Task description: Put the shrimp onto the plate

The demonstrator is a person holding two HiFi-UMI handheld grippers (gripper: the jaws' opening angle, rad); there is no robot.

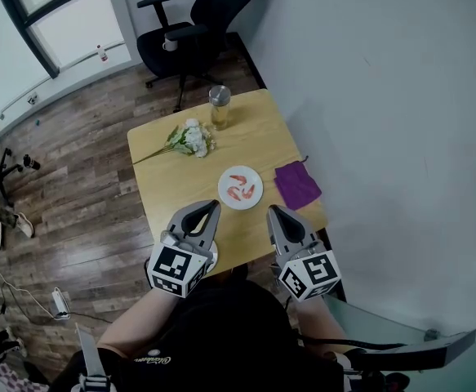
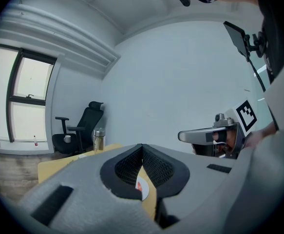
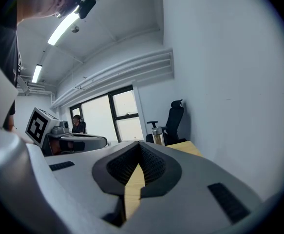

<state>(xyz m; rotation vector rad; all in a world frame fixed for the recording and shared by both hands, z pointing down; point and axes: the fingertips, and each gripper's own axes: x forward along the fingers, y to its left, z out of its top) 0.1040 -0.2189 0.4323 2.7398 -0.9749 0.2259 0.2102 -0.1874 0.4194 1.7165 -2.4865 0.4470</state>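
A white plate (image 1: 240,187) sits in the middle of the wooden table (image 1: 254,133) with two or three orange shrimp (image 1: 238,191) lying on it. My left gripper (image 1: 214,206) hangs just in front of the plate's left side and my right gripper (image 1: 272,211) just in front of its right side, both above the table's near edge. On each gripper the jaws meet at the tip with nothing between them. In the left gripper view a sliver of the plate (image 2: 143,187) with a shrimp (image 2: 138,185) shows below the closed left gripper (image 2: 142,147). The right gripper (image 3: 140,146) frames only bare table (image 3: 133,186).
A purple cloth (image 1: 296,183) lies right of the plate. White flowers (image 1: 190,140) and a metal-lidded jar (image 1: 220,107) stand at the far side. A black office chair (image 1: 193,23) is beyond the table, a grey wall to the right. Something white (image 1: 212,257) shows under the left gripper.
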